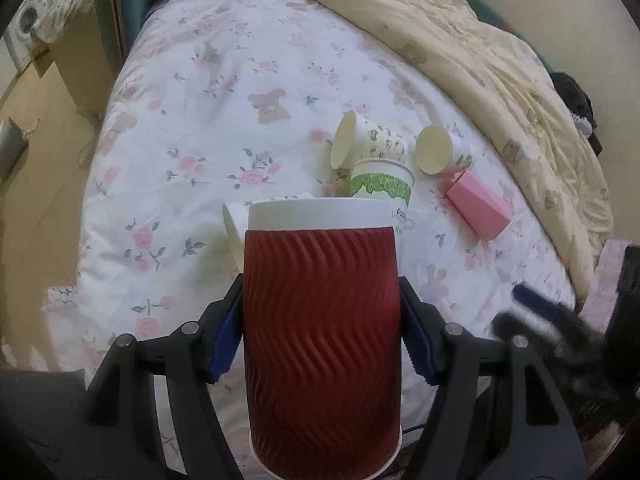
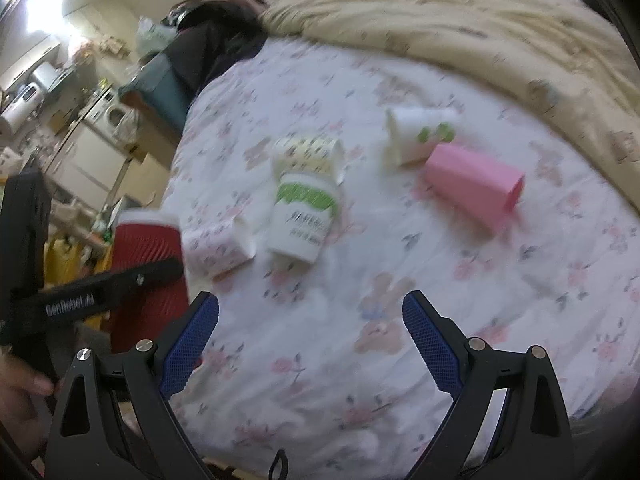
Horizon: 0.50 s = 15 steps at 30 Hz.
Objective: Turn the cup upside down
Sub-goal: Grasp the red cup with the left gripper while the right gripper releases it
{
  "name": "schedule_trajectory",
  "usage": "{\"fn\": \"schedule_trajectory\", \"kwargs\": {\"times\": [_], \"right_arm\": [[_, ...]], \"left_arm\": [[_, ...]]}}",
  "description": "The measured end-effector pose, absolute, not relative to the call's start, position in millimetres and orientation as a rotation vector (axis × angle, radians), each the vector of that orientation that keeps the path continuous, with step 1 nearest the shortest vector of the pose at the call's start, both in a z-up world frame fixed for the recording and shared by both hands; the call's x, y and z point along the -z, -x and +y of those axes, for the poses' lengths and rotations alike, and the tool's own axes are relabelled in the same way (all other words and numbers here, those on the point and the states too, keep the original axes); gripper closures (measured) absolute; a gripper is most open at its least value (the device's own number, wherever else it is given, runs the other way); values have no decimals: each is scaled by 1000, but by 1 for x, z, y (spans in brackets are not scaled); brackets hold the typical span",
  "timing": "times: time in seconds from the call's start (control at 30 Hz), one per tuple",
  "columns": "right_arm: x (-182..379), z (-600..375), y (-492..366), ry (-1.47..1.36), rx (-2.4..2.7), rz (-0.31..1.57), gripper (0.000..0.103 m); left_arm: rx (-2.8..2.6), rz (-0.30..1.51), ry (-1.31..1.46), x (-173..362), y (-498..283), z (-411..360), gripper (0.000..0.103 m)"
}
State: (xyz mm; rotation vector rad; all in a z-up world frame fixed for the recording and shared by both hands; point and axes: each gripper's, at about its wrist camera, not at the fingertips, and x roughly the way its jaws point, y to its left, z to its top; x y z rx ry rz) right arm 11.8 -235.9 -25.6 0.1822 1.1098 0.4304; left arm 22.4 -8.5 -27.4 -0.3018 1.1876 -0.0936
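My left gripper (image 1: 320, 312) is shut on a red ribbed paper cup (image 1: 322, 332), its blue pads pressing both sides. The cup stands with its white band uppermost, held above the floral bedsheet (image 1: 192, 128). In the right wrist view the same red cup (image 2: 150, 264) shows at the left edge with the left gripper's black finger across it. My right gripper (image 2: 310, 340) is open and empty, over the near part of the bed. It shows blurred in the left wrist view (image 1: 536, 312).
Several paper cups lie on the sheet: a green-banded one (image 2: 300, 220), a patterned one (image 2: 308, 152), a floral one (image 2: 216, 248), a white one (image 2: 416, 136) and a pink cup (image 2: 472, 184). A cream quilt (image 2: 480, 24) is bunched at the far right. Furniture stands left of the bed.
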Motion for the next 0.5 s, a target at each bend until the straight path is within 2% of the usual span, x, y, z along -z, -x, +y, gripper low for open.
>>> {"fn": "schedule_trajectory", "kwargs": {"times": [0.5], "right_arm": [[29, -175, 11, -177, -804, 1196, 7]], "left_arm": [[153, 1175, 273, 19, -20, -21, 37]]}}
